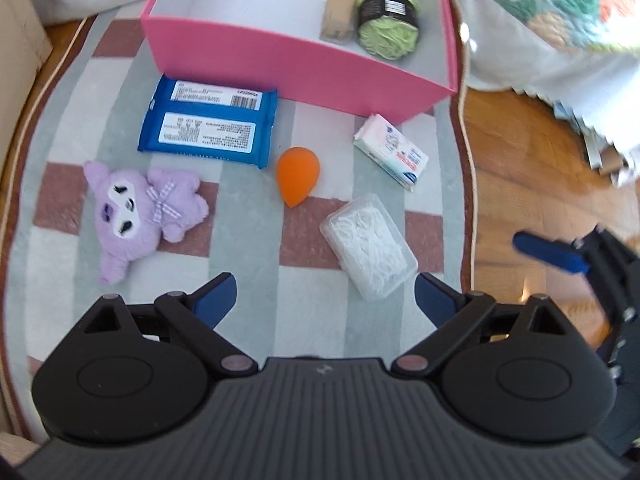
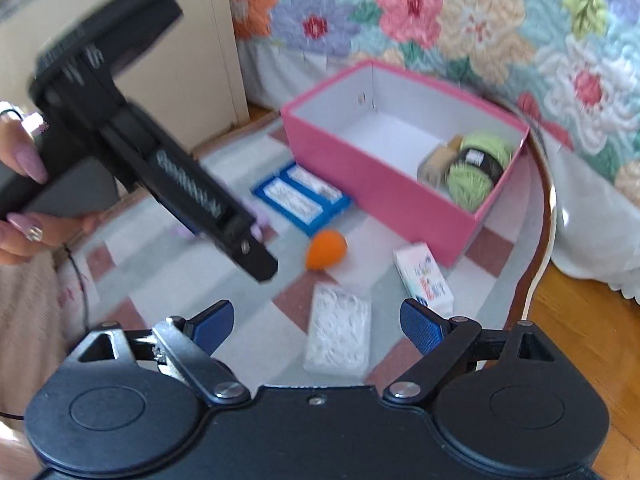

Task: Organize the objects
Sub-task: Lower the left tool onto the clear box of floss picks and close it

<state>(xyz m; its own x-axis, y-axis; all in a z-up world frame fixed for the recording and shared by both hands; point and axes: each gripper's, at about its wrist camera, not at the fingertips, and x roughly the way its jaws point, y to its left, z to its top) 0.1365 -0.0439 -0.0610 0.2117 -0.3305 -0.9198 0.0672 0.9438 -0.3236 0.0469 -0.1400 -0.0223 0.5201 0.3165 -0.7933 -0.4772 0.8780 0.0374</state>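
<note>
A pink box [image 1: 256, 60] [image 2: 384, 196] stands on a striped rug and holds green yarn [image 1: 387, 14] [image 2: 476, 168] and a wooden bottle [image 1: 339, 8]. On the rug in front lie a blue wipes pack [image 1: 208, 124] [image 2: 300, 198], an orange sponge [image 1: 298, 176] [image 2: 325, 249], a purple plush [image 1: 140, 210], a white tissue pack [image 1: 390, 150] [image 2: 424, 280] and a clear box of floss picks [image 1: 370, 244] [image 2: 338, 332]. My left gripper [image 1: 324, 300] is open and empty above the rug. My right gripper [image 2: 316, 326] is open and empty over the floss box.
A bed with a flowered quilt [image 2: 460, 20] stands behind the box. Wooden floor [image 1: 540, 184] lies right of the rug. The left gripper's body [image 2: 132, 136] crosses the right wrist view at the left, held by a hand.
</note>
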